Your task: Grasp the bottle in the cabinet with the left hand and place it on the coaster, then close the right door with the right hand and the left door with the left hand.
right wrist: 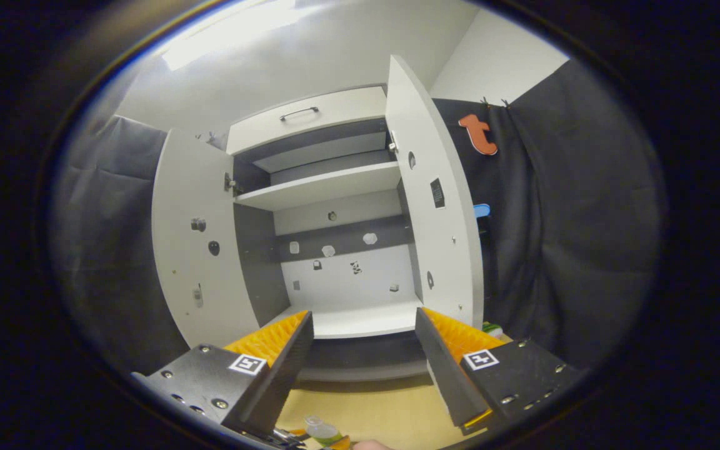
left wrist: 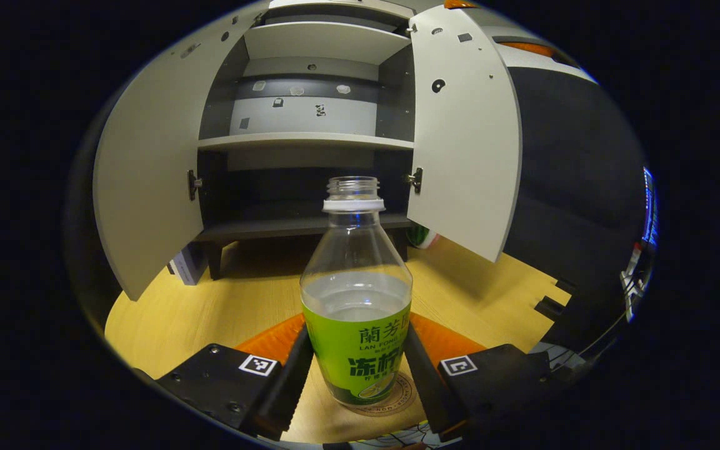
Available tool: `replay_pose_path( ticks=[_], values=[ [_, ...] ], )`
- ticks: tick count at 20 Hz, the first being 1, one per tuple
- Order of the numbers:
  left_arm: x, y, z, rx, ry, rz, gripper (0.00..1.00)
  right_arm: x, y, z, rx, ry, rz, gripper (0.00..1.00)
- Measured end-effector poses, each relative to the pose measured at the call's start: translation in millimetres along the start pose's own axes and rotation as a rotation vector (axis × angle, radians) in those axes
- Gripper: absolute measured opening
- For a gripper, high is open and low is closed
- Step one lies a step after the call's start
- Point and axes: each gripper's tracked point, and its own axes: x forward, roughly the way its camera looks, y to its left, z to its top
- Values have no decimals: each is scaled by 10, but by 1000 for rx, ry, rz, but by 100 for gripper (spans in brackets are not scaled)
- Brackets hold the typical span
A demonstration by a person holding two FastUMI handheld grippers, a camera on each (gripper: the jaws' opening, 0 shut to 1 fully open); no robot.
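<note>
1. Bottle (left wrist: 356,294) stands upright on the coaster (left wrist: 391,400), between the fingers of the left hand-held gripper (left wrist: 356,375), so the drop-off looks done
2. Whether both fingers press its label I cannot tell; they flank it closely
3. Right hand-held gripper (right wrist: 365,369) is spread wide and empty, facing the open cabinet (right wrist: 335,250), well placed for the right door (right wrist: 435,206)
4. Left door (left wrist: 147,181) of the cabinet also hangs open above the worktop (left wrist: 210,306)

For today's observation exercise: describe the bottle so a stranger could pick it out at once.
Start at the open cabinet on the wooden table. In front of it stands a clear, capless bottle on a round coaster; its bright green label sets it apart.
</note>
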Motion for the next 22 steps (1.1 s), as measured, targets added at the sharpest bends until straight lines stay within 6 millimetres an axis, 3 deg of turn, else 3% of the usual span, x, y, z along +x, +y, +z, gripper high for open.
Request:
replay_pose_path(
  ticks=[7, 10, 11, 13, 15, 16, 22],
  values=[
    [119, -205, -52, 100, -49, -81, 81, -26, -95, -209, -69, 55, -40, 99],
    [151, -295, -388, 116, 68, -134, 83, -27, -168, -239, -111, 64, -61, 99],
    [147, -256, -407, 115, 71, -135, 88, -39, -180, -231, -109, 65, -64, 99],
    [144, -229, -335, 115, 49, -139, 97, -56, -204, -233, -108, 64, -70, 99],
    [118, -272, -289, 114, 50, -166, 96, -103, -263, -251, -116, 65, -84, 99],
    [103, -299, -270, 121, 52, -183, 95, -124, -306, -266, -118, 67, -94, 94],
    [21, -423, -67, 175, 79, -195, 96, -242, -525, -210, -120, 73, -135, 99]
  ],
)
